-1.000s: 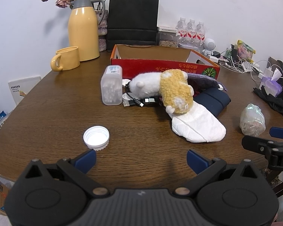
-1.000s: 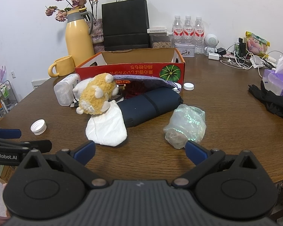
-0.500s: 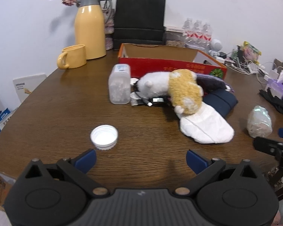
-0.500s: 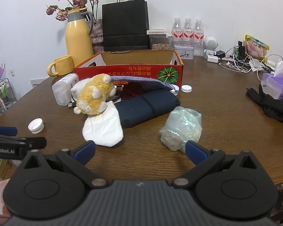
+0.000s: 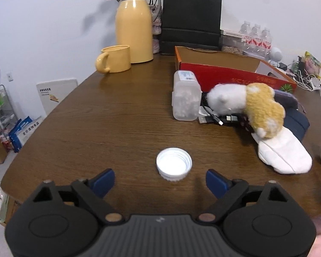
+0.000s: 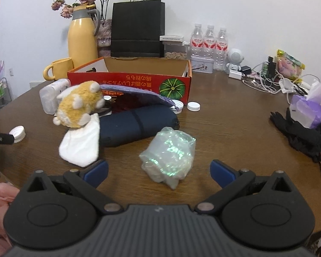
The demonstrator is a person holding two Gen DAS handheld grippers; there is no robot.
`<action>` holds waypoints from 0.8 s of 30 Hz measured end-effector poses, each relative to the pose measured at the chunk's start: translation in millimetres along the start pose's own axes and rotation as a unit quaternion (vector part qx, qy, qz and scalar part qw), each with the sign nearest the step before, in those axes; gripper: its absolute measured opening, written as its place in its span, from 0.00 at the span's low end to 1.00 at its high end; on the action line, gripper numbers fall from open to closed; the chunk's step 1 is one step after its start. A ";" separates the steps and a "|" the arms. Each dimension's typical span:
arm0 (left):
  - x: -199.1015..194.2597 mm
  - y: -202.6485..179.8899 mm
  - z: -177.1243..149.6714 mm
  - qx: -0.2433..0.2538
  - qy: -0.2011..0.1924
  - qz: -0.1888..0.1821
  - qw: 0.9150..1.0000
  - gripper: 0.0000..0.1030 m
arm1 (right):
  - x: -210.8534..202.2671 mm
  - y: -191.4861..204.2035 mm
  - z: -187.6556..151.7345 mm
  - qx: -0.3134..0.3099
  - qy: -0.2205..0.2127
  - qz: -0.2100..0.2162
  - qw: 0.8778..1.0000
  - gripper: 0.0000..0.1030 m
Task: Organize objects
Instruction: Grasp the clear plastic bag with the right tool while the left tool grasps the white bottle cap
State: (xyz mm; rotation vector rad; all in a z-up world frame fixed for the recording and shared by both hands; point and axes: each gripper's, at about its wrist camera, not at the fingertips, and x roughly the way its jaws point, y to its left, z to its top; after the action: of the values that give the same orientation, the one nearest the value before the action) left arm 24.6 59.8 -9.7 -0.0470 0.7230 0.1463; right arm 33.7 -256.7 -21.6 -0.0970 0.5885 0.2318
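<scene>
my left gripper [image 5: 160, 181] is sitting low over the wooden table [image 5: 117, 124] with its jaws apart. they've just been closing in a bit, and the white bottle cap [image 5: 174, 164] lies open side up just ahead of the blue fingertips [image 5: 102, 181], roughly centred between them, with neither pad touching it. further out there's a clear plastic jar [image 5: 185, 95] standing upright, touching a plush toy [image 5: 246, 105] that's white and tan and lies partly on a white cloth [image 5: 284, 152]. behind those is the red cardboard box [image 5: 229, 72], open on top.

my right gripper [image 6: 158, 171] is spread wide too, nothing clamped. a crumpled clear plastic bag [image 6: 169, 154] lies just in front of it, between the finger lines but not touched. past that there's a dark blue pouch [image 6: 137, 124], then the same red box. a yellow mug [image 6: 60, 68] and a yellow thermos [image 6: 82, 36] stand at the far left.
</scene>
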 end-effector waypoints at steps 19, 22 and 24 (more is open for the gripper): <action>21.3 -17.0 15.3 0.024 -0.016 -0.022 0.999 0.37 | 35.2 -14.0 14.6 -0.015 0.005 0.070 0.997 0.43; 16.7 -18.9 27.2 0.032 -0.031 -0.029 0.999 0.37 | 33.1 -14.9 24.1 -0.016 -0.006 0.076 0.997 0.43; 13.6 -21.6 38.3 0.037 -0.046 -0.036 0.998 0.37 | 32.0 -14.5 33.2 -0.020 -0.017 0.078 0.997 0.43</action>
State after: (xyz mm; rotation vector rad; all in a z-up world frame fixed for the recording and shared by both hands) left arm 63.0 43.6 9.8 0.0043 0.6328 0.0520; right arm 80.9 -259.6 -11.7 -0.0850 0.5584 0.3954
